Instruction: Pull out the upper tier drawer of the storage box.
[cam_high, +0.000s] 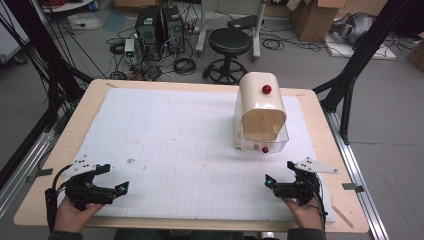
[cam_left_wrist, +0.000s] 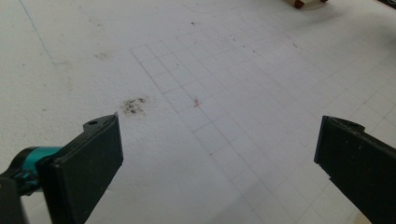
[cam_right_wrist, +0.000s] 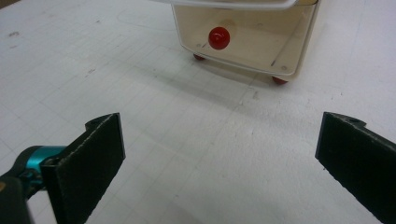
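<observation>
Cream box with red knobs near the table's far right corner, both grippers spread and empty at the near edge.

The box (cam_high: 260, 111) stands on the white sheet (cam_high: 175, 145) toward the far right corner of the table (cam_high: 60, 145), its clear front (cam_right_wrist: 243, 39) facing the near edge; one red knob (cam_high: 267, 89) sits on its rounded top and another (cam_right_wrist: 219, 38) on the clear front. The right gripper (cam_high: 282, 174) rests near the table's near right corner, well short of the box and pointing toward it, jaws spread wide with only bare sheet between them. The left gripper (cam_high: 114, 177) lies near the near left corner, well apart from the box, jaws likewise wide and pinching nothing, aimed at a small dark smudge (cam_left_wrist: 133, 105) on the sheet.
</observation>
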